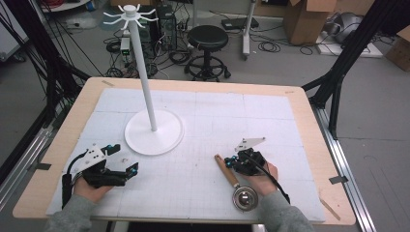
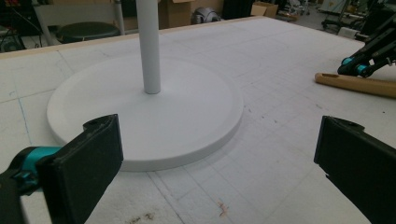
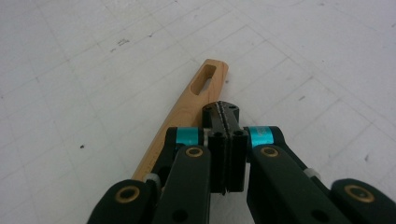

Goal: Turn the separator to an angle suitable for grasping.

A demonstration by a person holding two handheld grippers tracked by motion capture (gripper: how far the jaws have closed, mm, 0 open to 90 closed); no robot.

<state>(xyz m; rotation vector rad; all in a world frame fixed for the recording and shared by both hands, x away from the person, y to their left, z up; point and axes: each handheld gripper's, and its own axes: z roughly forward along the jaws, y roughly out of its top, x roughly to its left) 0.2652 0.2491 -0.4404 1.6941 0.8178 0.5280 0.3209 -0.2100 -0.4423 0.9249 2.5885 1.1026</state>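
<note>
A ladle lies at the front right of the white mat, with its wooden handle (image 1: 226, 169) pointing away from me and its metal bowl (image 1: 245, 198) near the front edge. My right gripper (image 1: 231, 161) is shut, pad against pad with nothing between. It hovers just right of the handle's slotted end (image 3: 209, 79), and its tips (image 3: 222, 110) stand beside the wood. At the front left my left gripper (image 1: 124, 158) rests wide open and holds nothing. It faces the round base (image 2: 187, 112) of a white stand (image 1: 153, 133).
The stand's thin pole (image 1: 144, 67) rises to a crown of hooks (image 1: 129, 15). The white mat (image 1: 208, 111) covers a wooden table (image 1: 309, 121). In the left gripper view the right gripper (image 2: 369, 56) and the ladle handle (image 2: 359, 85) lie far right. A stool (image 1: 208, 41) and cables sit on the floor behind.
</note>
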